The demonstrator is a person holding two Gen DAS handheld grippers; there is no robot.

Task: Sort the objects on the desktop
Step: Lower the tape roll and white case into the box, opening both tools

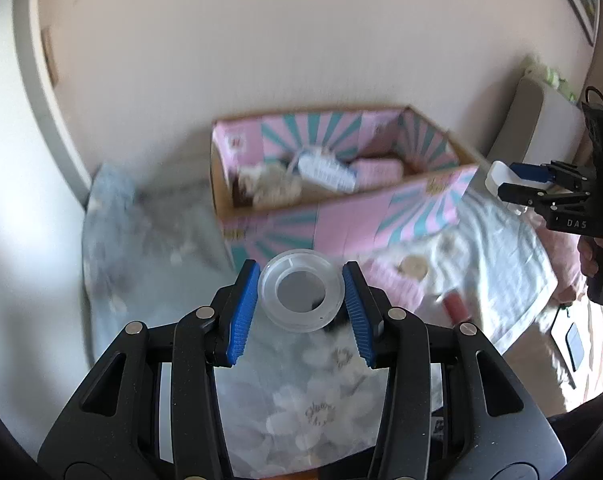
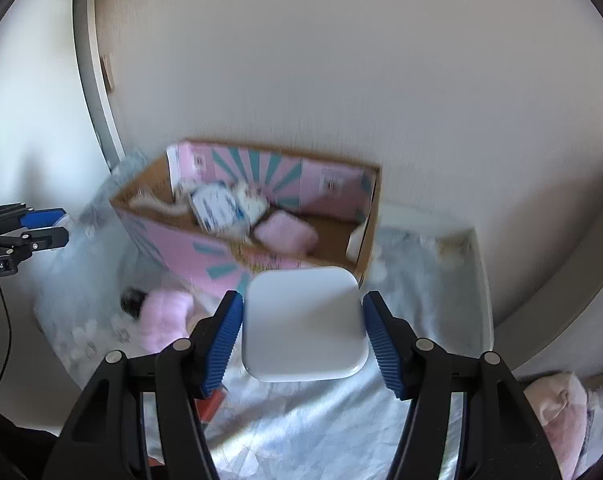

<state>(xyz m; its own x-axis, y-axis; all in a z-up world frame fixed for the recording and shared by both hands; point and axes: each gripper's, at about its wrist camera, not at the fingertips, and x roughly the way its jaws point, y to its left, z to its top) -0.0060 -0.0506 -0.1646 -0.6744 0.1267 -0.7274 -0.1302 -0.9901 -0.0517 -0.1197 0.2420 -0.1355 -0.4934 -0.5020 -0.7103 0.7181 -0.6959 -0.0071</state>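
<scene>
Left fingers (image 1: pixel 247 300) clench tape roll (image 1: pixel 300 292); right fingers (image 2: pixel 227 332) clench white box (image 2: pixel 303 328).

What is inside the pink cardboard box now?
Inside the box lie a white-and-blue packet, a pink pouch and something pale and fluffy. Its floor under them is covered; blur hides details.

Between the left claw's (image 1: pixel 301 300) jaws: a round lid (image 1: pixel 300 290). Between the right claw's (image 2: pixel 303 328) jaws: a square box (image 2: pixel 303 326). Beyond both claws, against the wall (image 2: pixel 341 80): an open carton (image 2: pixel 205 248) with a pouch (image 2: pixel 287 236) inside. Below the claws: a rumpled sheet (image 2: pixel 321 420).
</scene>
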